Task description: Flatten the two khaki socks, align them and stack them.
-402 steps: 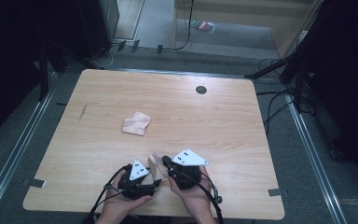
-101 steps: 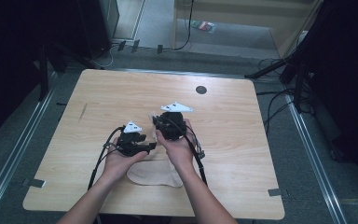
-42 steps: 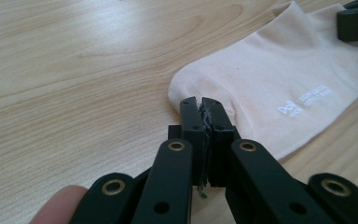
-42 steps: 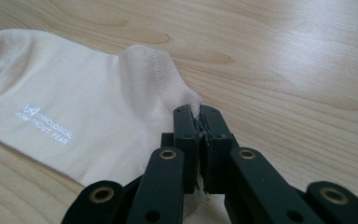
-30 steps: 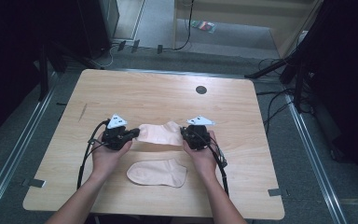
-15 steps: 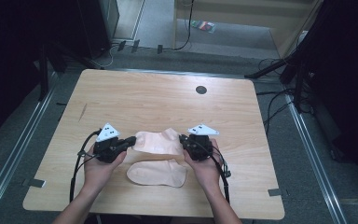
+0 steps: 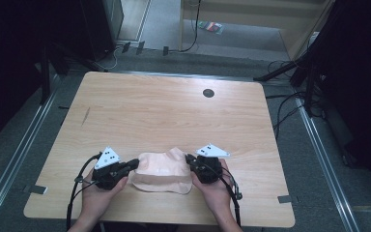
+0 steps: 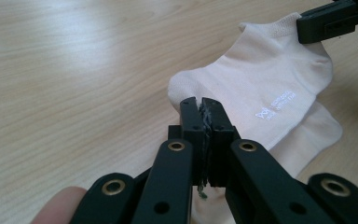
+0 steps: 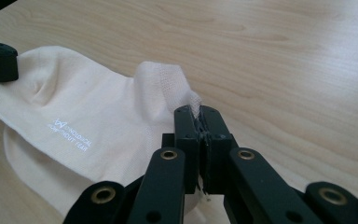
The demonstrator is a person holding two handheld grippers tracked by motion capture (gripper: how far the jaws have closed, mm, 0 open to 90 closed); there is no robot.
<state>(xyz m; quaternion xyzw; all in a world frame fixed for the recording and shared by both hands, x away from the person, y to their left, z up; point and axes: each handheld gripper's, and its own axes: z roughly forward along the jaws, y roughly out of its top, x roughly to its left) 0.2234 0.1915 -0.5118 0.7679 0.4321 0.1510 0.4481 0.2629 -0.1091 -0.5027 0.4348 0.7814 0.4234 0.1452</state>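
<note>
Now two claws hold a cream sock stretched between them, low over a second sock on the near part of the counter.

Seen from above, the left claw (image 7: 134, 163) is pressed together on the left end of the upper sock (image 7: 160, 163), and the right claw (image 7: 189, 158) is pressed together on its right end, where the ribbed cuff bunches up. In the left gripper view the jaws meet with cream fabric caught between them, and small white lettering shows on the cloth. In the right gripper view the jaws pinch the cuff edge the same way. The lower sock (image 7: 162, 184) lies flat on the wooden counter (image 7: 174, 116), peeking out along the near edge beneath the upper one. A dark round hole (image 7: 208, 93) sits far off toward the right.
</note>
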